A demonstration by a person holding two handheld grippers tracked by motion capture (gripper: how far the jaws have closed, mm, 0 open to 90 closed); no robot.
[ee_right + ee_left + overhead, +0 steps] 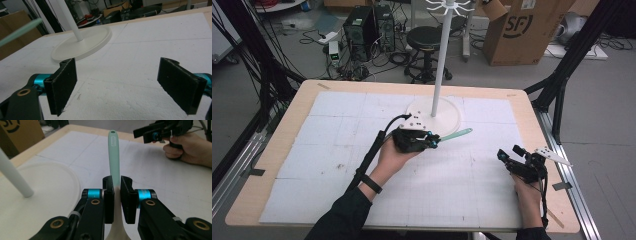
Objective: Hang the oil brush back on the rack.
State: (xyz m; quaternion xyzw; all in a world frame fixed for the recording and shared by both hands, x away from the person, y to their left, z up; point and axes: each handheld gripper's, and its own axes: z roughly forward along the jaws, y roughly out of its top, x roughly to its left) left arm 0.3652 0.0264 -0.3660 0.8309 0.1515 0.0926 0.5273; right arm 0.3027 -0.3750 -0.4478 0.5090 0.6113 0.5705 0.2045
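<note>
My left gripper [432, 140] is shut on a utensil with a mint-green handle [457, 134] and a cream lower part. It holds the utensil just in front of the white stand's round base [451, 116]. In the left gripper view the green handle [113, 152] points away between the closed jaws of the left gripper [116, 183], with the cream part running down toward the camera. My right gripper [508, 152] is open near the table's right edge, held above the white mat. In the right gripper view the right gripper [117, 75] has nothing between its wide-apart jaws, and the green handle tip [21, 31] shows at upper left.
A white pole [441, 55] rises from the round base to a hook ring at the top. White gridded mat [337, 150] covers the wooden table. Beyond the table stand a stool [424, 37], computer towers [367, 27] and a cardboard box [524, 30].
</note>
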